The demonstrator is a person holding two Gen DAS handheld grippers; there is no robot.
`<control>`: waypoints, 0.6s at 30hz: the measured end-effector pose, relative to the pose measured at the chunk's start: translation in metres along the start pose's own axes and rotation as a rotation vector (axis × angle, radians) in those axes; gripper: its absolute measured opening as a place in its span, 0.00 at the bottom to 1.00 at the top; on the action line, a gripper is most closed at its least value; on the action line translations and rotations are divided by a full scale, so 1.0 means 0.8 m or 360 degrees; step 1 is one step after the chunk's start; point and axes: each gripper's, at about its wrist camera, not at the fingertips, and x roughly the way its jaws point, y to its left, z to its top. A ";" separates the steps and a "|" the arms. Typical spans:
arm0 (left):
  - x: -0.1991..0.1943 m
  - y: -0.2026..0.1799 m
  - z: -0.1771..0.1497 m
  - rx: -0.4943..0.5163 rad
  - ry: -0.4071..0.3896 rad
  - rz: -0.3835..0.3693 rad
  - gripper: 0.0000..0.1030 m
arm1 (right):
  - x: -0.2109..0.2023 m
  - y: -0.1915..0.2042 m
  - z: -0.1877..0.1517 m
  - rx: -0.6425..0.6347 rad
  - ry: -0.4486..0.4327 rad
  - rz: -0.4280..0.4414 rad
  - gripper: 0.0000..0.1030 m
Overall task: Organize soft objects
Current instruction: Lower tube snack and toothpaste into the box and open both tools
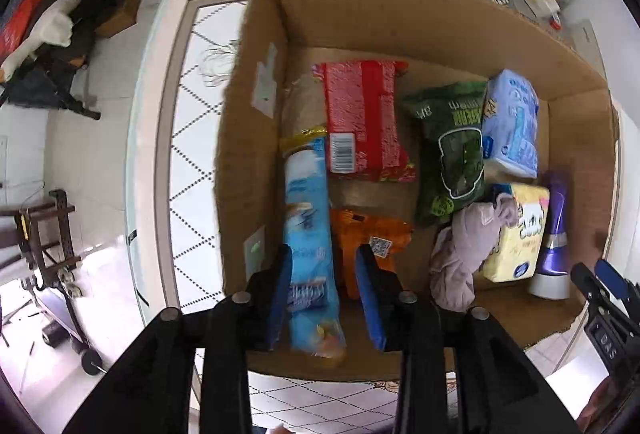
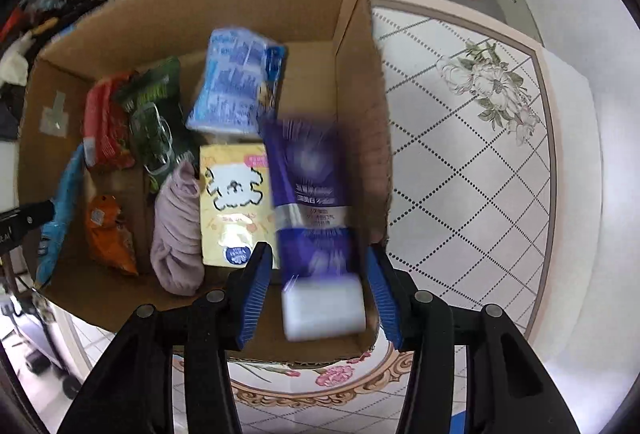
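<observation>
The cardboard box (image 1: 360, 14) stands on the patterned table (image 2: 480, 154) with its flaps up, so you work downward through the open top. It is the collection point, and the soft goods already lie flat on its floor, side by side rather than stacked, which keeps each one reachable.

Along the left wall lies the long blue snack bag (image 1: 308, 226), placed lengthwise because it fits the wall. Next to it are the red noodle pack (image 1: 362, 118) and the orange packet (image 1: 368, 242). The green seaweed bag (image 1: 452, 150) fills the middle, touching the blue tissue pack (image 1: 510, 122). The yellow tissue pack (image 2: 232, 202) sits beside the rolled mauve cloth (image 2: 178, 230). The purple tube (image 2: 312, 218), cap toward you, lies against the right wall.

Your left gripper (image 1: 324, 290) is spread wide, pads on either side of the blue snack bag but not closed on it. Your right gripper (image 2: 316, 290) is likewise wide, straddling the tube's white cap without clamping. The tube is blurred, so contact cannot be confirmed.

Judgement: both items are at rest in the box; the stage is release or pre-grasp.
</observation>
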 end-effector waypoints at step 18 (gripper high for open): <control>-0.076 -0.023 -0.081 -0.0027 -0.0372 -0.0040 0.94 | -0.050 0.007 -0.033 -0.0022 -0.0089 0.0222 0.86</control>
